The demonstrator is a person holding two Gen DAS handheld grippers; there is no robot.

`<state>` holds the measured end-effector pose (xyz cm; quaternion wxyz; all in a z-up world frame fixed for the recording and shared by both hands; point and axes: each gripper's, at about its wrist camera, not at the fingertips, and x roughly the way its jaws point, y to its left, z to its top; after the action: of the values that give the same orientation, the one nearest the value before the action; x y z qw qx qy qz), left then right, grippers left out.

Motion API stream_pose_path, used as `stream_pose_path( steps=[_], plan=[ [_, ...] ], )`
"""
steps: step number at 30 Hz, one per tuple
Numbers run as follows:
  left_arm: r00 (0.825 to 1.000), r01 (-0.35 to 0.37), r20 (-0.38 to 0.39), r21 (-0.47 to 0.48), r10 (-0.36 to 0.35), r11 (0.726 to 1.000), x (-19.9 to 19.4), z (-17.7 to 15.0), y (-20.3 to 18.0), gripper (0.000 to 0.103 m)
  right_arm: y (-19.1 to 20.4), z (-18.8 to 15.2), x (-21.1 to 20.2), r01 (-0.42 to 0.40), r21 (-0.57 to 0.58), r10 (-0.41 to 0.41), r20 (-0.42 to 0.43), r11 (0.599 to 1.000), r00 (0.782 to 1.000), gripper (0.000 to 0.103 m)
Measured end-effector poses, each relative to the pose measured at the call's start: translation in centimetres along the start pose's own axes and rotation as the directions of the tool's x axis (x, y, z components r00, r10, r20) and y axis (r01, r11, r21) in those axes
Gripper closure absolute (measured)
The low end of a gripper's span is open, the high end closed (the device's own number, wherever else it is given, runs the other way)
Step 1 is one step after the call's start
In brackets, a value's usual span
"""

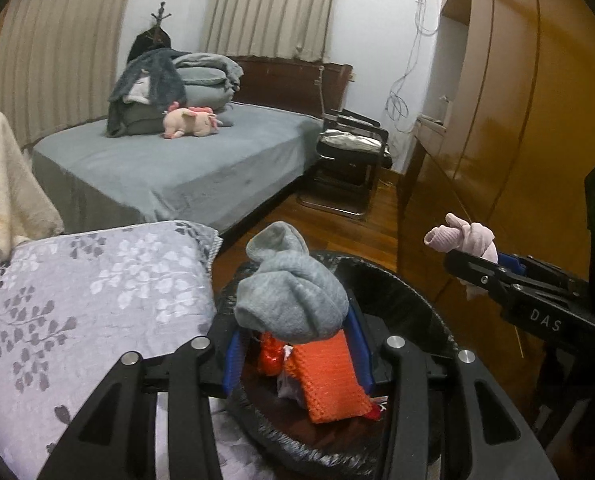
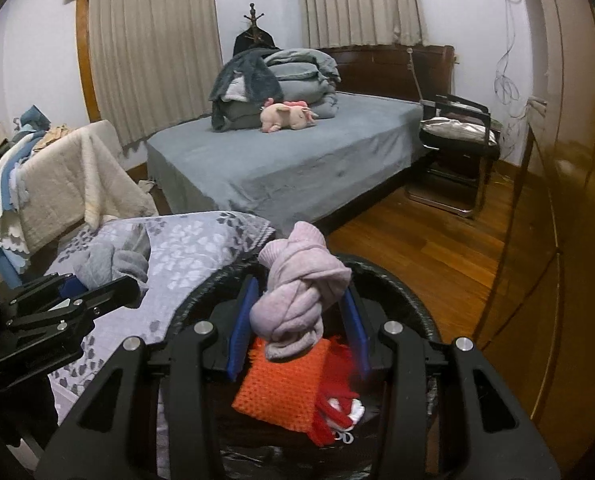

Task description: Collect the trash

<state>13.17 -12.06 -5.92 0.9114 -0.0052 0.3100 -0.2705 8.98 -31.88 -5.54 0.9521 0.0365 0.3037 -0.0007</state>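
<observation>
Above the bin, left to right, each line placed relative to the bin:
Floral cushion [image 1: 97,288]: lay just left of the bin, its edge touching the rim.
Left gripper [image 1: 297,344]: hung over the bin's left part, its blue fingers [image 1: 233,364] clenched on the grey knotted sock.
Grey knotted sock [image 1: 291,292]: was held between those fingers, above the bin's opening.
Bin [image 1: 409,292]: round, lined with a black bag, stood on the wood floor [image 2: 437,248] below both grippers.
Orange knitted piece [image 1: 329,380]: lay inside the bin, directly beneath the grey sock.
Red wrapper [image 1: 271,356]: lay inside the bin, touching the orange piece's left side.
Right gripper [image 2: 299,332]: hung over the bin's right part, fingers [image 2: 241,328] grasping the pink knotted sock.
Pink knotted sock [image 2: 297,300]: was clamped above the bin's opening, over the orange piece.
Bed [image 1: 169,168]: grey-sheeted, stood well beyond the bin, with a pink plush toy [image 1: 193,120] and folded bedding on it.
Chair [image 1: 353,160]: stood beyond the bin, to the bed's right.
Wardrobe [image 1: 517,120]: rose just right of the bin.
</observation>
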Motion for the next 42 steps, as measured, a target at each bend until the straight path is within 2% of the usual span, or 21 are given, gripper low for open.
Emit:
stream_pose_path(
  steps=[16, 18, 21, 24, 26, 28, 31, 35, 42],
  plan=[
    [0.996, 0.058, -0.065, 0.016, -0.057, 0.998, 5.0, 0.3, -1.9, 0.057, -2.6, -1.8, 3.5, 0.056, 0.011, -0.055, -0.066, 0.998, 0.996, 0.060],
    [0.994, 0.073, -0.078, 0.008, -0.072, 0.997, 5.3, 0.3, -1.7, 0.054, -2.7, -1.9, 3.7, 0.063, 0.013, -0.062, -0.075, 0.998, 0.995, 0.057],
    [0.994, 0.078, -0.081, 0.007, -0.077, 0.997, 5.4, 0.2, -1.6, 0.042, -3.1, -2.1, 3.7, 0.073, 0.017, -0.072, -0.076, 0.997, 0.994, 0.048],
    [0.994, 0.074, -0.084, 0.006, -0.074, 0.997, 5.3, 0.1, -1.3, 0.034, -3.3, -2.2, 3.1, 0.084, 0.021, -0.082, -0.066, 0.996, 0.994, 0.035],
    [0.994, 0.069, -0.082, 0.000, -0.069, 0.998, 5.0, 0.1, -1.0, 0.027, -3.4, -2.0, 2.6, 0.090, 0.023, -0.088, -0.058, 0.996, 0.994, 0.019],
    [0.996, 0.058, -0.071, -0.005, -0.058, 0.998, 4.3, 0.2, -0.6, 0.022, -3.2, -1.9, 2.0, 0.092, 0.025, -0.091, -0.043, 0.995, 0.995, 0.013],
    [0.998, 0.032, -0.056, -0.015, -0.033, 0.999, 2.9, 0.4, 0.2, 0.014, -2.7, -1.4, 1.0, 0.079, 0.024, -0.078, -0.031, 0.997, 0.996, 0.011],
    [0.999, 0.003, -0.034, -0.023, -0.004, 1.000, 0.5, 0.8, 1.0, 0.007, -1.6, -0.5, -0.6, 0.044, 0.040, -0.043, -0.011, 0.998, 0.999, 0.008],
    [0.997, -0.073, -0.021, -0.028, 0.073, 0.997, -4.0, 0.7, 2.2, 0.006, 0.9, 1.0, -3.8, -0.005, 0.035, 0.004, 0.027, 0.999, 1.000, 0.006]
  ],
)
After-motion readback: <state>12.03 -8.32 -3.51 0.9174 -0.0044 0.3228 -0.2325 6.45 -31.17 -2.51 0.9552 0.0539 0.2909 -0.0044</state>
